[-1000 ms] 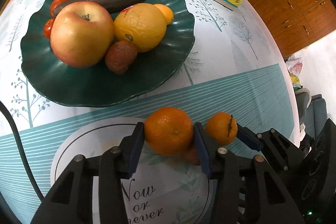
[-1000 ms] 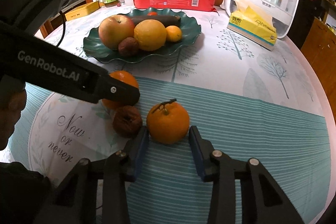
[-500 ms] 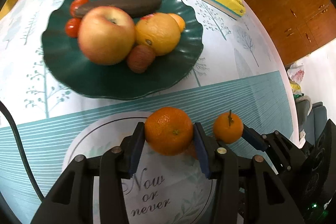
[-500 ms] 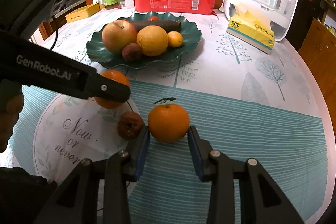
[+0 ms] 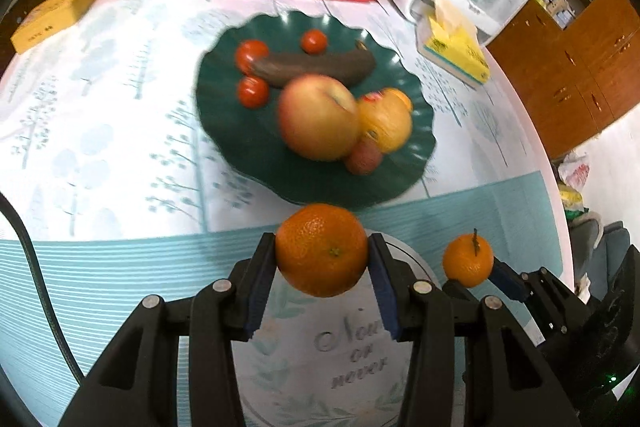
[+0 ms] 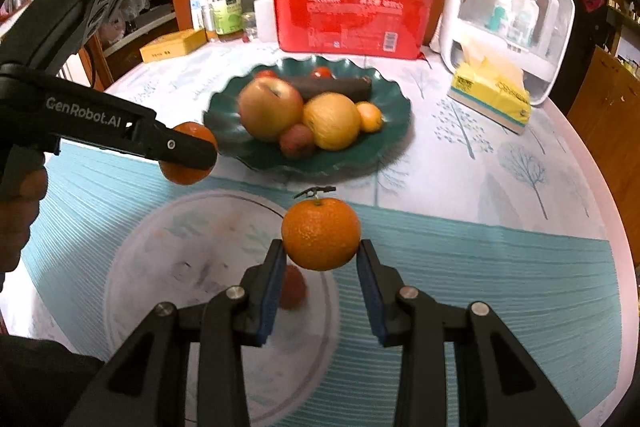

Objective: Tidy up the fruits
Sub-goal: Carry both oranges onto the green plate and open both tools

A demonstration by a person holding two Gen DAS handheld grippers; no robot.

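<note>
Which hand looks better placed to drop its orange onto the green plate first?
Probably the left. The left gripper holds its orange right at the green plate rim, while the right gripper with the stemmed orange sits farther back.

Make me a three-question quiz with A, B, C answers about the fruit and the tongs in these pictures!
1. Where is the apple?
A. on the green plate
B. on the tissue box
C. in the tongs

2. How many small red tomatoes show on the plate in the left view?
A. one
B. three
C. six

3. What are the right tongs doing?
A. hanging open
B. gripping an apple
C. gripping a stemmed orange

Answers: 1 A, it sits among the plated fruit; 2 B, three tomatoes surround the dark banana; 3 C, both pads press the orange.
</note>
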